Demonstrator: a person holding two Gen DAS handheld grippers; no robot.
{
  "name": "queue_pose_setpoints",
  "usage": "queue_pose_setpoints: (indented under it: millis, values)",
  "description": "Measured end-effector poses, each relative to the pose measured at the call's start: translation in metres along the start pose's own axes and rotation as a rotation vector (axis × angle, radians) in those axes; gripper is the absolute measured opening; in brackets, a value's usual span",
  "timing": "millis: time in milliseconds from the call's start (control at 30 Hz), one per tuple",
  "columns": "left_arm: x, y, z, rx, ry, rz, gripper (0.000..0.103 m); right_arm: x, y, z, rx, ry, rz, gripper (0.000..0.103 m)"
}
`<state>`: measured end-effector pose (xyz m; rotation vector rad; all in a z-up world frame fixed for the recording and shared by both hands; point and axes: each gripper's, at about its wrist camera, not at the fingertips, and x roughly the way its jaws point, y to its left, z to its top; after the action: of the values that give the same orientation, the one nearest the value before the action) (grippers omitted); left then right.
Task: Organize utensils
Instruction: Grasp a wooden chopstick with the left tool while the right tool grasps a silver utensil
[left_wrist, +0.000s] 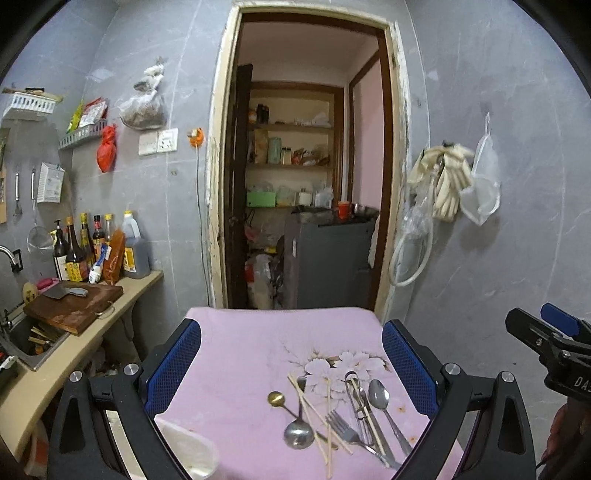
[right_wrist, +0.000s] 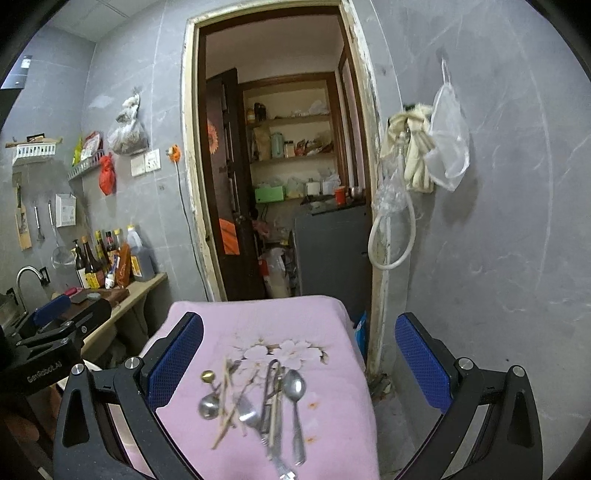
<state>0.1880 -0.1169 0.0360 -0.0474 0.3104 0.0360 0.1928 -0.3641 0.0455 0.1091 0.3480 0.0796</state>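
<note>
Two grippers, left gripper (left_wrist: 291, 363) and right gripper (right_wrist: 299, 360), are held spread above crossed utensils (left_wrist: 340, 417) on the pink cloth (left_wrist: 236, 354). Neighbouring pieces could be dragged if one chopstick (left_wrist: 316, 410) is pinched.

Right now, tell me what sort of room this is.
Most likely a small home kitchen: sauce bottles and a cutting board sit on the counter beside a sink.

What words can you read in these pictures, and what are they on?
"GenRobot.AI": on the left gripper body, seen in the right wrist view.
"DAS", cut off at the frame edge: on the right gripper body.
Sauce bottle labels and hanging packet: too small to read.
</note>
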Motion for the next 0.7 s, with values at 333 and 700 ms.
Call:
queue_pose_setpoints:
  millis: [333, 700]
  values:
    - [0.091, -0.039, -0.025, -0.037, 0.205, 0.017, 0.099, 0.113, -0.061, -0.035, 0.072, 0.227, 0.125, 0.102]
    - [0.15, -0.045, -0.085, -0.066, 0.457, -0.017, 0.061, 0.217, -0.048, -0.118, 0.077, 0.501, 0.339, 0.058]
